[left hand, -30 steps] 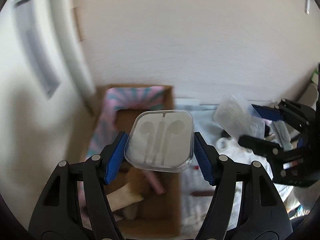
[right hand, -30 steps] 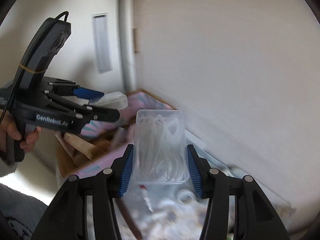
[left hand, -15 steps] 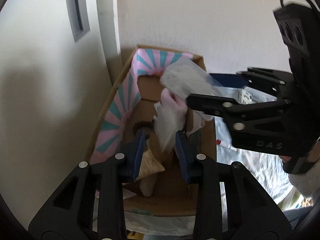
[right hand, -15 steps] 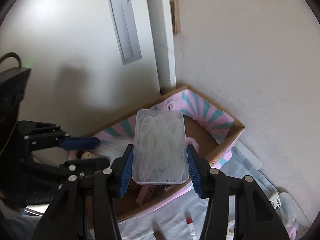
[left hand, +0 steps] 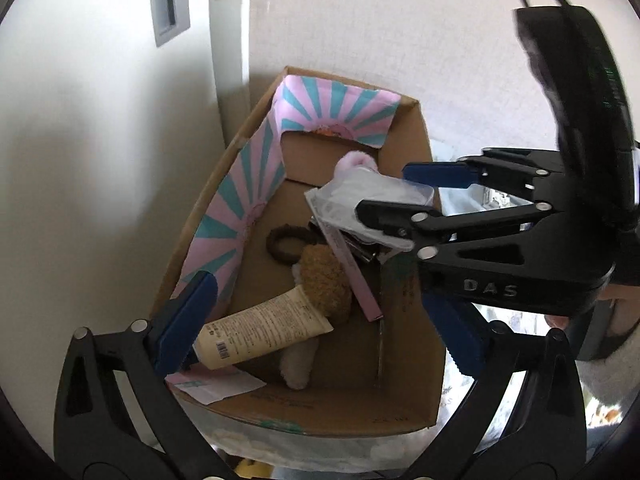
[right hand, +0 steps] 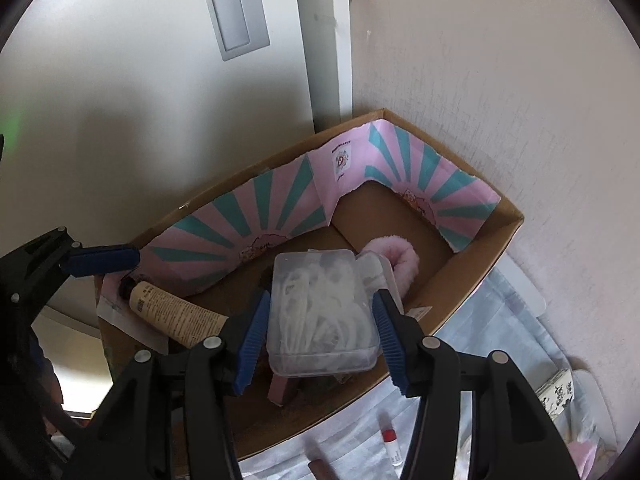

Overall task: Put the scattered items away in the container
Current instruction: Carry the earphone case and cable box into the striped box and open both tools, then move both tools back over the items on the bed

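Note:
A cardboard box [left hand: 352,404] with a pink and teal striped liner stands in the wall corner. My left gripper [left hand: 318,288] hangs over it with its jaws opening wide and nothing between them. My right gripper [right hand: 322,296] reaches in from the right [left hand: 384,190]. Its jaws are just starting to open, and the pads still hold a clear plastic box of white cords [right hand: 320,312] above the cardboard box [right hand: 508,216]. A second clear case [right hand: 378,270] lies just behind it against a pink fluffy thing [right hand: 396,256]. One blue finger of the left gripper [right hand: 104,258] shows at the left.
Inside the box lie a cream tube [left hand: 264,328], a brown ring [left hand: 284,244], a tan fuzzy item [left hand: 324,280] and a pink strip [left hand: 352,264]. Walls close the far and left sides. A small red-capped tube [right hand: 390,446] lies on the pale cloth in front.
The left gripper let go of the clear earbud case over the box, closed briefly, then opened wide. The right gripper carried the cord box over the cardboard box and lower.

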The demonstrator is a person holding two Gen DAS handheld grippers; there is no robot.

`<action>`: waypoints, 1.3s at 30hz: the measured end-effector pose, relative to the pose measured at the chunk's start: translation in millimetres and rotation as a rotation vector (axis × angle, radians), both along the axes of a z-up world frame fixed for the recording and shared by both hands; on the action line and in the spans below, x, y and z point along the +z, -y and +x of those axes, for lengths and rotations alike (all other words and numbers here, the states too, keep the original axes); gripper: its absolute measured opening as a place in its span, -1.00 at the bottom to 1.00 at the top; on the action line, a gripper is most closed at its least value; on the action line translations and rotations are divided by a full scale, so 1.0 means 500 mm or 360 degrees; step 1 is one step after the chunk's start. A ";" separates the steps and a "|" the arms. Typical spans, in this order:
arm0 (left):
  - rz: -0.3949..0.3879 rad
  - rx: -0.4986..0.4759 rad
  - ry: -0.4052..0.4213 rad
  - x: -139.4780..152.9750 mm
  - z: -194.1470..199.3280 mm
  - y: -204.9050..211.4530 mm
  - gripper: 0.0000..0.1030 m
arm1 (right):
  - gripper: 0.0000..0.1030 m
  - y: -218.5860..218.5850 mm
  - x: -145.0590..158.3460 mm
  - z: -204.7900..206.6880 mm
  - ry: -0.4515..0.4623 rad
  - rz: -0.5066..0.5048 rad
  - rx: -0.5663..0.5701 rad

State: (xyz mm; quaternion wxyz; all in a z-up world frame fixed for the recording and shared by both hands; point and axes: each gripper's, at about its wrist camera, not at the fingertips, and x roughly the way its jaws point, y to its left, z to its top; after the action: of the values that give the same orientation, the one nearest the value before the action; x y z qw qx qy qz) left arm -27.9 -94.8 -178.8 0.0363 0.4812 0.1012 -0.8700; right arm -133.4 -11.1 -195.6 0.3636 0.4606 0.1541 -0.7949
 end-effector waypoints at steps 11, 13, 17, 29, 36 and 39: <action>-0.0010 -0.0036 -0.0016 0.012 0.000 -0.005 0.97 | -0.02 -0.031 0.024 -0.008 -0.0051 -0.0046 -0.0110; -0.0015 -0.0052 -0.0022 0.019 0.003 -0.010 0.97 | -0.02 -0.046 0.030 -0.007 -0.0053 -0.0063 -0.0132; -0.0034 -0.0090 -0.0035 0.032 0.003 -0.026 0.97 | -0.02 -0.083 0.042 -0.001 -0.0054 -0.0089 -0.0189; -0.0058 -0.0293 -0.0076 0.072 -0.030 -0.116 0.97 | -0.02 -0.239 0.073 0.018 -0.0114 -0.0161 -0.0462; -0.0106 -0.0515 -0.0101 0.088 -0.065 -0.216 0.97 | -0.02 -0.388 0.073 0.050 -0.0160 -0.0139 -0.0731; -0.0137 -0.0654 -0.0078 0.077 -0.065 -0.267 0.97 | -0.02 -0.461 0.061 0.066 -0.0154 -0.0113 -0.0856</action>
State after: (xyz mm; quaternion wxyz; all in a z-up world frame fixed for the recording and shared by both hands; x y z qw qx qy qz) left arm -60.4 38.8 -140.1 -0.1237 0.4685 -0.0355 -0.8740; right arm -100.3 219.6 -165.2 0.1476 0.4334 0.0154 -0.8889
